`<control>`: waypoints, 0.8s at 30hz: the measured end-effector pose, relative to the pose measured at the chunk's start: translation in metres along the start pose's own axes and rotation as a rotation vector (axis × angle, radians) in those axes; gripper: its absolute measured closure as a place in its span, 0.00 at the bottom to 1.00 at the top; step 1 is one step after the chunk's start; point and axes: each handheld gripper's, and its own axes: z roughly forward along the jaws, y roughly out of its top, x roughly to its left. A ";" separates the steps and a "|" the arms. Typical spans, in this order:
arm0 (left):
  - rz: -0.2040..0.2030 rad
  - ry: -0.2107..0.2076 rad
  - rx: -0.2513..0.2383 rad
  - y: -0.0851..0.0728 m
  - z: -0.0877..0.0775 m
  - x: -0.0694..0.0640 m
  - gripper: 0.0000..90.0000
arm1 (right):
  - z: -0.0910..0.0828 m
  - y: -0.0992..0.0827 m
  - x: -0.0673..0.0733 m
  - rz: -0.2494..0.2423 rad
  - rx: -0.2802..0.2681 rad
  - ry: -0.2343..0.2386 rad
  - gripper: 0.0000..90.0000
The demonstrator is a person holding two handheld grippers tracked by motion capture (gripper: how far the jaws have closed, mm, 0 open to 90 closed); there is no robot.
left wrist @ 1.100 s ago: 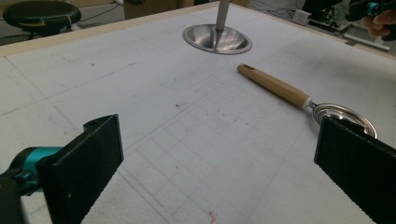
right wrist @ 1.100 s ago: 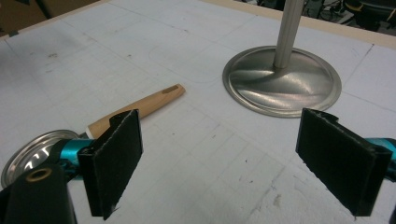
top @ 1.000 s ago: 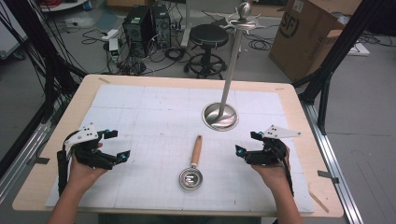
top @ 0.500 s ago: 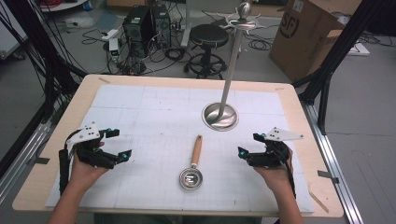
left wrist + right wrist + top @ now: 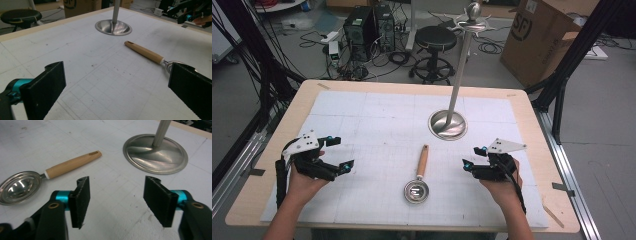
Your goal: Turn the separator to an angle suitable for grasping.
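Note:
A metal scoop with a wooden handle (image 5: 422, 162) lies on the white mat, bowl toward me; its handle (image 5: 146, 53) also shows in the left gripper view. A steel stand (image 5: 447, 125) with a round base and a tall pole rises behind it. My left gripper (image 5: 342, 152) rests at the left of the mat, jaws wide open and empty (image 5: 117, 95). My right gripper (image 5: 471, 156) sits right of the scoop; its jaws have just been closing and stand partly open with nothing between them (image 5: 116, 200). The scoop (image 5: 72, 165) lies ahead of it to the left, and the stand's base (image 5: 155, 153) ahead to the right.
The white gridded mat (image 5: 377, 115) covers most of the wooden table (image 5: 532, 120). Beyond the table's far edge are a black stool (image 5: 435, 37), computer cases (image 5: 367, 25), cables and a cardboard box (image 5: 537, 35). Black frame posts stand at both sides.
The right gripper's jaws stand closer together than before. Both hands stay nearly where they were, and the scoop and stand have not moved.

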 end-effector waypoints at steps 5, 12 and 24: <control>0.008 0.003 0.020 -0.001 0.003 0.001 0.02 | 0.002 0.002 0.000 -0.006 0.011 0.023 0.55; 0.016 0.000 0.015 -0.001 0.002 0.001 0.02 | 0.006 0.002 0.003 -0.011 0.037 0.038 0.62; 0.021 -0.007 0.024 -0.001 0.004 0.000 0.02 | 0.010 0.001 0.005 -0.021 0.053 0.059 0.70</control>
